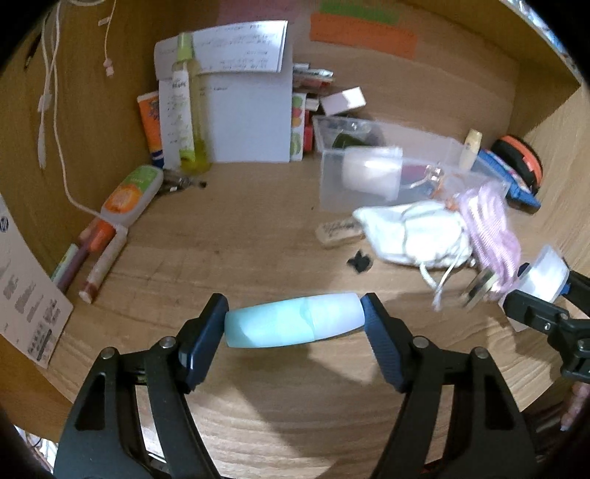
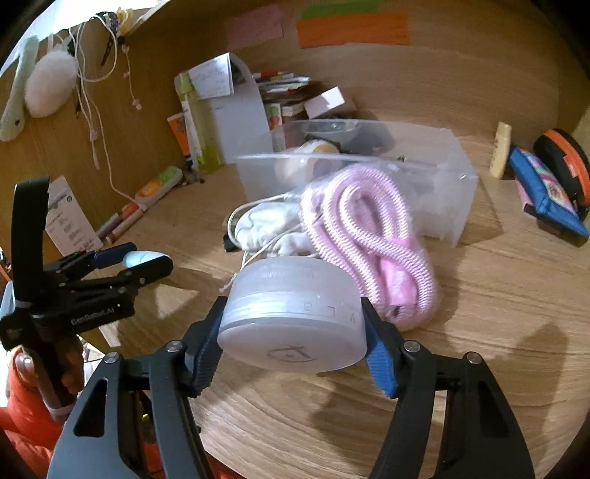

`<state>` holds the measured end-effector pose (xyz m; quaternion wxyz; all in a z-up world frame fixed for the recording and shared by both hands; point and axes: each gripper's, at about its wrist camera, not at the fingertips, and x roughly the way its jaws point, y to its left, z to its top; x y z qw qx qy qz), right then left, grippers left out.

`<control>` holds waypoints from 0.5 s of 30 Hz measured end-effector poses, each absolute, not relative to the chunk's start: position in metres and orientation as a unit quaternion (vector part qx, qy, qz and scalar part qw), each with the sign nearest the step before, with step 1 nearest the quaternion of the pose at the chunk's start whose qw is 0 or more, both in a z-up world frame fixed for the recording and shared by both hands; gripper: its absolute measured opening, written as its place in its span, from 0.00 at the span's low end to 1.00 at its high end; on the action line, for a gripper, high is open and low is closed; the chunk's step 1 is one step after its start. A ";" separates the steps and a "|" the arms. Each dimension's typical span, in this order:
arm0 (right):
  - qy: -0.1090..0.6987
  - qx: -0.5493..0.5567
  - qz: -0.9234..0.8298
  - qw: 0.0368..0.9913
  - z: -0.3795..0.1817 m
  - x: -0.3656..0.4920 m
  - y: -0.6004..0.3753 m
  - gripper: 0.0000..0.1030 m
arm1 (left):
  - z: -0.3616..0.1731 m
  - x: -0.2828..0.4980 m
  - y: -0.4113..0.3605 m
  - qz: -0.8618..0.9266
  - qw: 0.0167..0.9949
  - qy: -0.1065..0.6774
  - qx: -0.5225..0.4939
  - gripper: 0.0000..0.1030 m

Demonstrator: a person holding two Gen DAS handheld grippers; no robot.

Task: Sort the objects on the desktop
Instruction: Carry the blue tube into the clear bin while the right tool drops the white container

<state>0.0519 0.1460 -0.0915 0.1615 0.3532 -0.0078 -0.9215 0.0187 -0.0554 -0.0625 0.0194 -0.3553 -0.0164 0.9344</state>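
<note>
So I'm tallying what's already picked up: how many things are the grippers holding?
2. The left gripper clamps a pale blue tube by its ends; the right gripper clamps a frosted round jar above the desk.

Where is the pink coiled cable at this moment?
In the right wrist view the pink coiled cable lies on the desk, centre-right, in front of the clear plastic box and beside the white pouch.

Wooden desk (image 1: 258, 398), wood back panel (image 2: 461, 73) with coloured sticky notes (image 2: 352, 29).
</note>
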 end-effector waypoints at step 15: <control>-0.009 0.316 -0.943 0.103 -0.052 0.044 0.195 0.61 | -0.008 -0.009 -0.045 0.949 0.043 -0.021 -0.312 0.71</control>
